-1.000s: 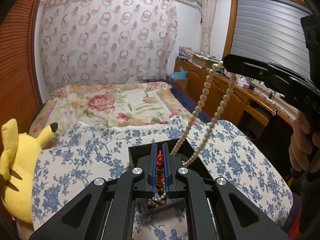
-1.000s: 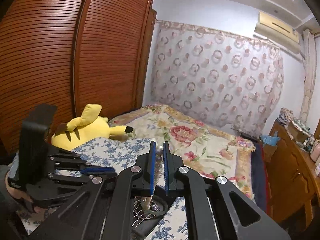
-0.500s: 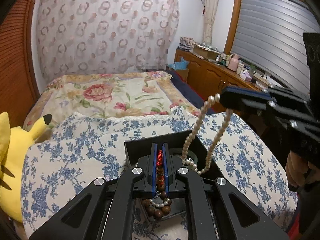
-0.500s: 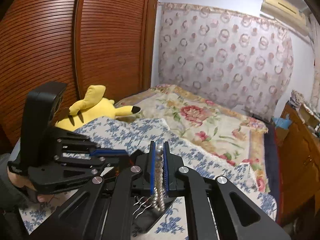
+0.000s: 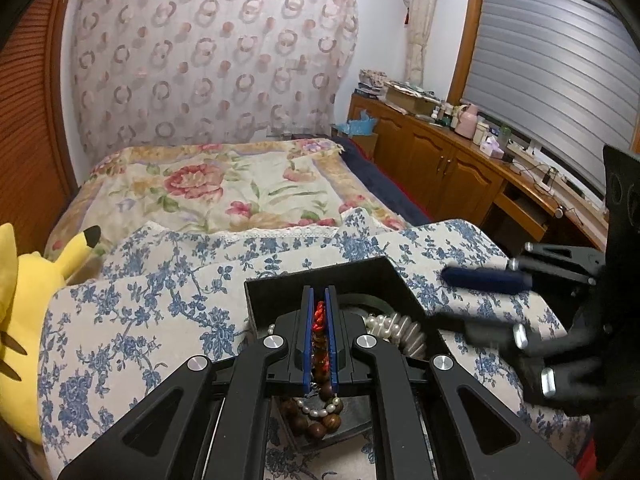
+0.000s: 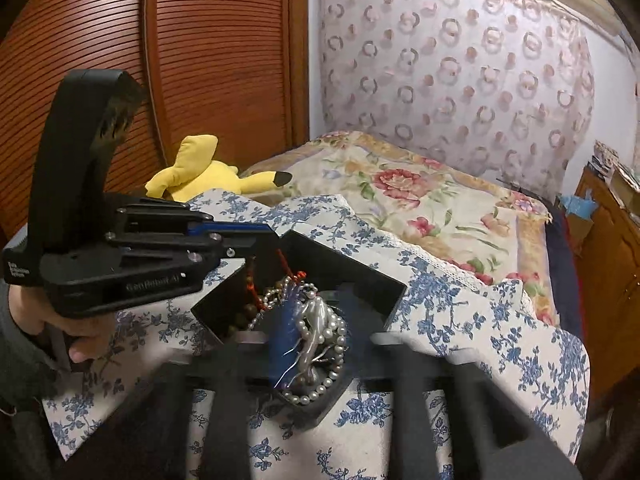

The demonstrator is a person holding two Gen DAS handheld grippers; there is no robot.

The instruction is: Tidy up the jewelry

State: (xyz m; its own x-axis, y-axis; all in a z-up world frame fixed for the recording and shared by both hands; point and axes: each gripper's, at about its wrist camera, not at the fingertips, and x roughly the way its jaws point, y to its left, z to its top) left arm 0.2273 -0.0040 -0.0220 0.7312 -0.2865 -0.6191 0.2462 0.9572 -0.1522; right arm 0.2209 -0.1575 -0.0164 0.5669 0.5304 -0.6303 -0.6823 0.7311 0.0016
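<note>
A black open box (image 5: 320, 276) (image 6: 360, 272) stands on a blue-flowered cloth. Over the box's near left side, my left gripper (image 5: 319, 298) (image 6: 256, 240) is shut on the red cord of a brown wooden bead bracelet (image 5: 318, 426), whose beads hang into the box. A pearl necklace (image 5: 386, 324) (image 6: 324, 340) lies heaped inside the box. My right gripper (image 6: 316, 320) (image 5: 480, 300) hovers low over the box, blurred; its jaws are opening, apart on either side of the pearls and not pressing them.
A yellow plush toy (image 5: 24, 312) (image 6: 200, 172) lies to the left on the bed. A flowered bedspread (image 5: 224, 188) stretches behind. A wooden sideboard (image 5: 440, 160) with bottles runs along the right under a shuttered window. A slatted wooden wardrobe (image 6: 200, 60) stands at the left.
The right gripper came down toward the box with the pearl necklace hanging from it, then parted its jaws; the pearls now lie in the box. The left gripper kept its grip.
</note>
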